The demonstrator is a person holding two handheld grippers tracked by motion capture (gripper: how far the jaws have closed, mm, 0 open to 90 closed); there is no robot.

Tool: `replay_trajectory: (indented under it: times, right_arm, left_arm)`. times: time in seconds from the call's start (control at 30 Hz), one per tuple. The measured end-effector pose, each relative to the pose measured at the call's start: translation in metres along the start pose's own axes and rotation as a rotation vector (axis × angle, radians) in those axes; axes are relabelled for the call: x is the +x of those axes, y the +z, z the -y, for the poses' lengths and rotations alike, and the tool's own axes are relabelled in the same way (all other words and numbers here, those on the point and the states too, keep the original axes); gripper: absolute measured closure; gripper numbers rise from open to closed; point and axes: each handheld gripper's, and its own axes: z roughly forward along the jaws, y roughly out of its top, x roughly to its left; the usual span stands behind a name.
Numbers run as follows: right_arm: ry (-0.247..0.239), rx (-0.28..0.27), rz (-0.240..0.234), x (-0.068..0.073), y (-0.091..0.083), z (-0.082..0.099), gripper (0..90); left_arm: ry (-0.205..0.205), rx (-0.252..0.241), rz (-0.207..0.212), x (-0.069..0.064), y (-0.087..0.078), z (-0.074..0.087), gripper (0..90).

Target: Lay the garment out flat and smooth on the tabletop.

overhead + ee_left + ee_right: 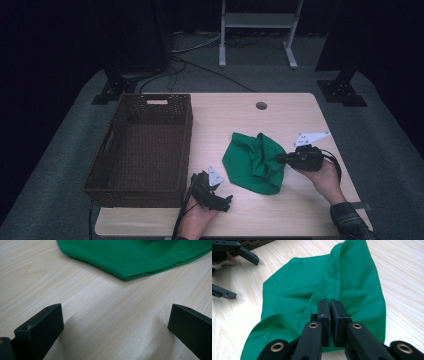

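- Right gripper point(329, 305): fingers clenched on a fold of the green cloth point(322, 287).
- Left gripper point(115, 322): fingers spread wide over bare table point(37, 277), the cloth's edge just ahead of them.

Wooden table point(280, 210) bears wicker basket point(140, 145) (empty) and green cloth point(252, 160).

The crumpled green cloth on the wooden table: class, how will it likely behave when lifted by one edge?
The crumpled green cloth will probably sag and drape, since it already lies in soft folds. It looks thin and hemmed, so likely light. The right gripper, shut on a fold, suggests it bunches easily.
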Motion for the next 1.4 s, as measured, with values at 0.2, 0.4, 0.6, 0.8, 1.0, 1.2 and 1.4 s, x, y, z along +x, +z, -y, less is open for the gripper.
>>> replay_trajectory:
  times: [0.2, 0.4, 0.6, 0.8, 1.0, 1.2, 1.4]
  right_arm:
    - [0.005, -0.004, -0.005, -0.002, -0.001, 0.005, 87.8]
    - [0.009, -0.014, -0.001, -0.003, -0.006, 0.009, 87.8]
    - [0.028, -0.031, 0.006, -0.006, -0.012, 0.012, 87.8]
    - [0.038, -0.038, 0.013, -0.007, -0.018, 0.016, 87.8]
    - [0.051, -0.041, 0.019, -0.009, -0.022, 0.020, 87.8]
    - [0.066, -0.050, 0.025, -0.010, -0.029, 0.025, 87.8]
    - [0.074, -0.052, 0.031, -0.010, -0.033, 0.028, 87.8]
  left_arm:
    - [0.000, 0.000, 0.000, 0.000, 0.000, 0.000, 0.0]
    - [-0.001, -0.001, 0.000, 0.000, 0.000, 0.000, 0.0]
    - [-0.001, -0.001, 0.000, 0.000, 0.000, 0.000, 0.0]
    - [0.000, 0.000, 0.000, 0.000, 0.000, 0.000, 0.0]
    - [-0.001, 0.000, 0.000, 0.000, 0.000, 0.000, 0.0]
    - [0.000, 0.000, 0.000, 0.000, 0.000, 0.000, 0.0]
    - [0.000, 0.000, 0.000, 0.000, 0.000, 0.000, 0.0]
